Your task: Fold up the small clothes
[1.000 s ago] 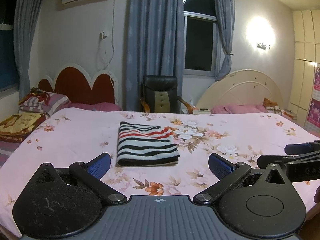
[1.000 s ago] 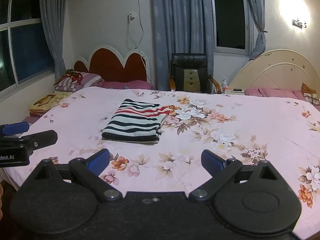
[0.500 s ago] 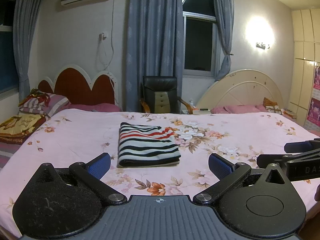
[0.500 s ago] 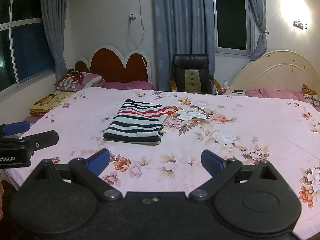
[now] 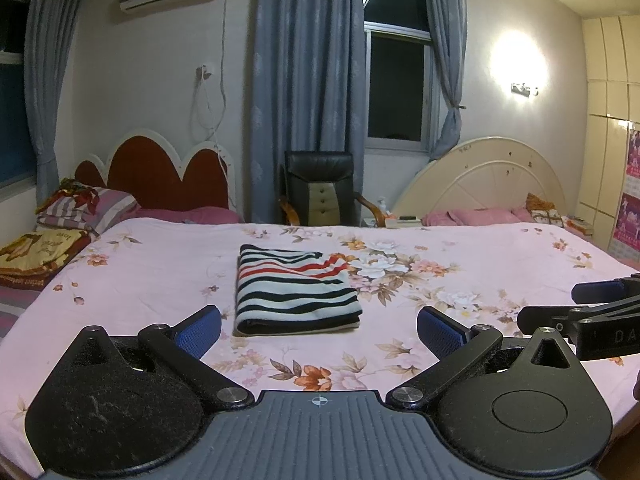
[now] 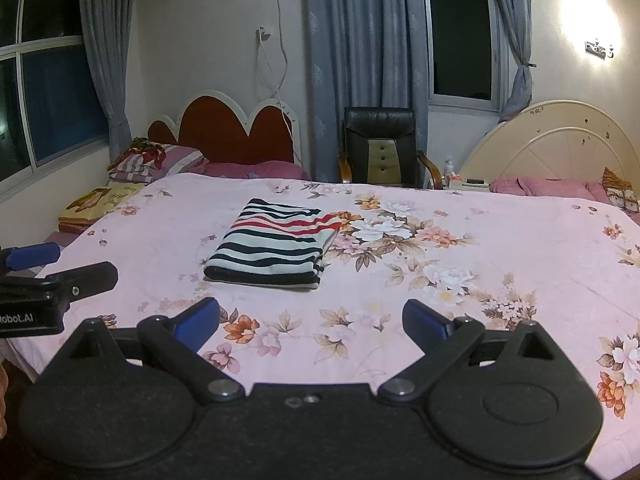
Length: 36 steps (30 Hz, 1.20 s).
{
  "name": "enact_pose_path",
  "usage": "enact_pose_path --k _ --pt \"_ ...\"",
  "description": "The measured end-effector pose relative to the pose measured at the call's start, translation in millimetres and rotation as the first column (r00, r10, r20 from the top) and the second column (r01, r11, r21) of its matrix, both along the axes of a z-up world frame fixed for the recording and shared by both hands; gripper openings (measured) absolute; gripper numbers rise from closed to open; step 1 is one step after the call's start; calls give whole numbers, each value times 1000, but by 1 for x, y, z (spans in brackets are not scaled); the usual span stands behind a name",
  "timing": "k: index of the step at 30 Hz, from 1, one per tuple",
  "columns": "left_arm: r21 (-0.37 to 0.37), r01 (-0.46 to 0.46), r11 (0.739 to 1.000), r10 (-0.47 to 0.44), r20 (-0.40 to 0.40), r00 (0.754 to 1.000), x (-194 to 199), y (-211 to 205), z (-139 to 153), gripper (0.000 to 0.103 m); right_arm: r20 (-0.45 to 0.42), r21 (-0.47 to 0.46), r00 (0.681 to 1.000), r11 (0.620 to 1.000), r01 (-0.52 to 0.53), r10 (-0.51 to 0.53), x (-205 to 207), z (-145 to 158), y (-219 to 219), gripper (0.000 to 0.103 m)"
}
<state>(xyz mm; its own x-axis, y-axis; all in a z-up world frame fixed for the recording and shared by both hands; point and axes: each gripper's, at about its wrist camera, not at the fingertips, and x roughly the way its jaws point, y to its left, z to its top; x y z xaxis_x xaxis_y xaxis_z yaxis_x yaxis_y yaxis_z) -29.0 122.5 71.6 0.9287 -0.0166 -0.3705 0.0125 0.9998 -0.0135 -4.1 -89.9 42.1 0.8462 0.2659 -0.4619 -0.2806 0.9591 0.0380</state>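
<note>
A striped garment (image 5: 294, 292), white with black and red stripes, lies folded into a neat rectangle on the pink floral bedsheet (image 5: 460, 280). It also shows in the right wrist view (image 6: 276, 246). My left gripper (image 5: 319, 330) is open and empty, held above the near bed edge, short of the garment. My right gripper (image 6: 311, 322) is open and empty, also near the bed edge, to the right of the garment. Each gripper shows at the side of the other's view.
A red scalloped headboard (image 5: 152, 172) with pillows (image 5: 86, 206) stands at the far left. A black chair (image 5: 320, 186) stands beyond the bed. A cream headboard (image 5: 484, 176) is at the far right. A yellow blanket (image 5: 36, 252) lies at the left edge.
Both views have shifted slightly; the garment sits a little lower and closer in the frames. Both grippers stay open and empty. The garment has not moved on the bed.
</note>
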Motion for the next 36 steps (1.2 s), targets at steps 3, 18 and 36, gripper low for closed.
enact_pose_path --k 3,18,36 --pt "2 2 1000 -2 -1 1000 1 1 -1 103 0 1 1000 1000 2 -2 0 0 0 97" --pt "7 -6 1000 6 -6 1000 7 0 -5 103 -1 3 1000 1000 -3 3 3 -2 -3 97" --pt "9 5 1000 -5 -7 1000 11 -2 -10 103 -2 7 1000 1000 -12 12 7 -4 -4 97"
